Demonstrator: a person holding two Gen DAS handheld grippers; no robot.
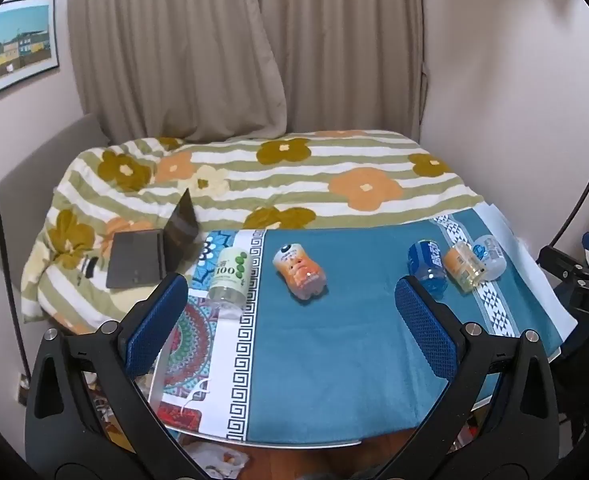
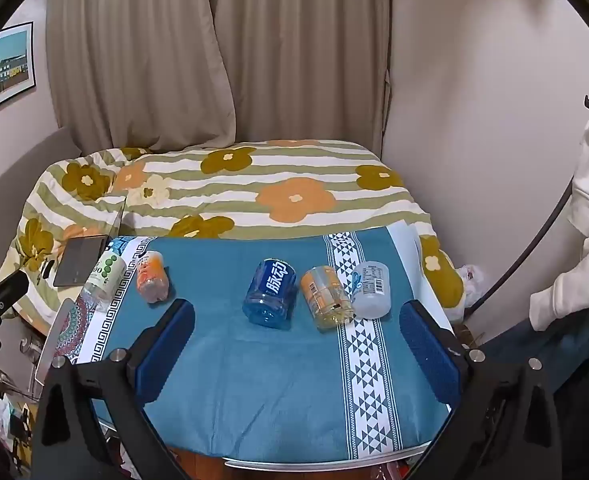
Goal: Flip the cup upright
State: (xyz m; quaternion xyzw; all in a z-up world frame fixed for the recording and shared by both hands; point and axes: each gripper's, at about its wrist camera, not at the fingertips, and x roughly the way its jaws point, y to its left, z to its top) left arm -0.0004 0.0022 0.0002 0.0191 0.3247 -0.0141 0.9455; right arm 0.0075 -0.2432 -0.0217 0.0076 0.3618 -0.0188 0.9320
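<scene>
Several cut-bottle cups lie on their sides on a blue cloth-covered table [image 1: 334, 360] [image 2: 254, 380]. From left: a clear cup with a green "100" label [image 1: 230, 276] [image 2: 104, 276], an orange-pink cup [image 1: 300, 270] [image 2: 152, 276], a blue cup [image 1: 426, 264] [image 2: 270, 292], a yellow-orange cup [image 1: 464, 266] [image 2: 324, 296] and a white-labelled clear cup [image 1: 490, 256] [image 2: 370, 288]. My left gripper [image 1: 290, 292] is open and empty, above the table's near half. My right gripper [image 2: 298, 316] is open and empty, just short of the blue and yellow-orange cups.
A bed with a flowered striped blanket [image 1: 274, 176] [image 2: 234, 188] lies behind the table. An open dark laptop-like case [image 1: 150, 252] [image 2: 80, 260] rests on the bed at left. Curtains and walls stand behind. Clutter lies on the floor under the table.
</scene>
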